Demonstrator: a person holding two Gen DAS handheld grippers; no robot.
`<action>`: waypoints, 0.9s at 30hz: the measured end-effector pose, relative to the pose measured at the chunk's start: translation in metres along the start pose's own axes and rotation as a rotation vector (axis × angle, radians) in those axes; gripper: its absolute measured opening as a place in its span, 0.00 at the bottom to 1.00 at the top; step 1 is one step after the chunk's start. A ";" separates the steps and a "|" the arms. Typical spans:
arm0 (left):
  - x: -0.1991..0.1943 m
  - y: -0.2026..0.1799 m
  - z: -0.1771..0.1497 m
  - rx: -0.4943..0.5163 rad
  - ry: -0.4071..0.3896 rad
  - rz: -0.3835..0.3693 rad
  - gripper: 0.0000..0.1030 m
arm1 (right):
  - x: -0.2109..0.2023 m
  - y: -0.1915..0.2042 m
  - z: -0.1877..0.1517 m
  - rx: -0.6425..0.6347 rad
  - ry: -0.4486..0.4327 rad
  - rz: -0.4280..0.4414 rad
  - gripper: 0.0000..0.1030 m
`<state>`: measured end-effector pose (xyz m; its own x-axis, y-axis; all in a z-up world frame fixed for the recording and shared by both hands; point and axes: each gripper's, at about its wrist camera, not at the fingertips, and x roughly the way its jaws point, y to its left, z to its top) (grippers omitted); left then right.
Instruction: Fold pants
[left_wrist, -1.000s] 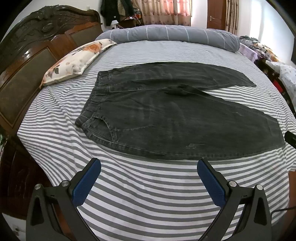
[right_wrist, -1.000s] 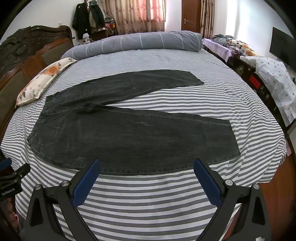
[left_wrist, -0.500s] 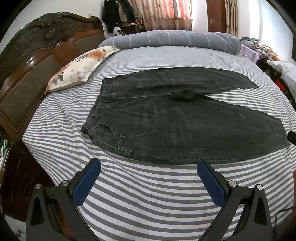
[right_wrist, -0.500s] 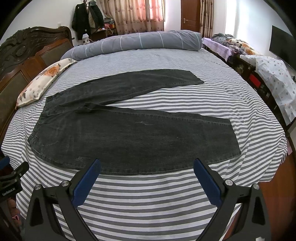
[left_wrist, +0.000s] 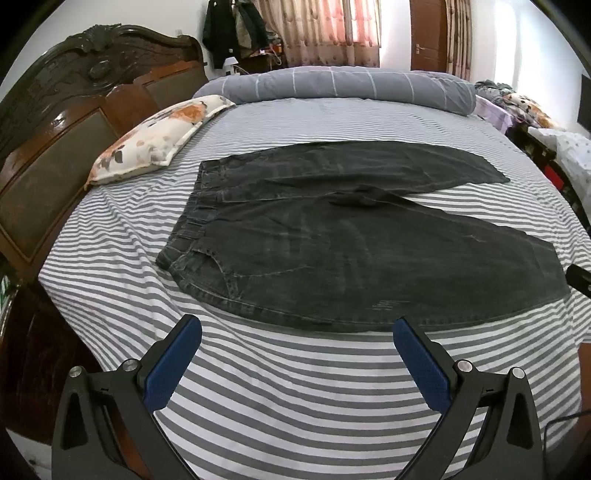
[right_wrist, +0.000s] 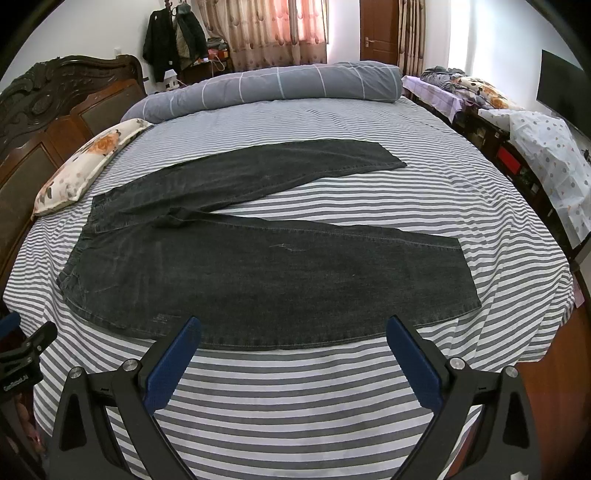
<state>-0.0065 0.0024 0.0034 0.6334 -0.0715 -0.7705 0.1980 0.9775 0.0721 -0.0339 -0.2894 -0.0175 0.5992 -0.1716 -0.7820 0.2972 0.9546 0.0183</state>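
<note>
On the grey-and-white striped bed (left_wrist: 110, 236) the dark charcoal denim pants (left_wrist: 351, 251) lie flat, legs splayed apart — unfolded. Over the last second we have edged our left tongs (left_wrist: 297, 363) and right tongs (right_wrist: 293, 363) closer to the near hem; both gape wide and empty — folding not yet begun.

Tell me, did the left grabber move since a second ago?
Yes. In its own view the pillow and pants slid down and right, with more headboard showing, so the open left gripper drew back and up.
</note>
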 end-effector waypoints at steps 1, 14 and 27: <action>0.000 0.000 0.000 -0.002 0.003 -0.002 1.00 | 0.000 0.000 0.000 0.000 0.001 0.001 0.96; 0.004 -0.003 -0.002 -0.002 0.023 0.023 1.00 | 0.000 -0.002 0.000 0.003 0.002 0.003 0.96; 0.006 -0.002 -0.003 -0.010 0.032 0.022 1.00 | 0.002 -0.003 -0.003 0.011 0.004 0.006 0.96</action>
<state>-0.0052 0.0001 -0.0033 0.6129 -0.0440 -0.7889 0.1767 0.9808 0.0825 -0.0362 -0.2922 -0.0214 0.5978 -0.1644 -0.7846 0.3013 0.9531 0.0298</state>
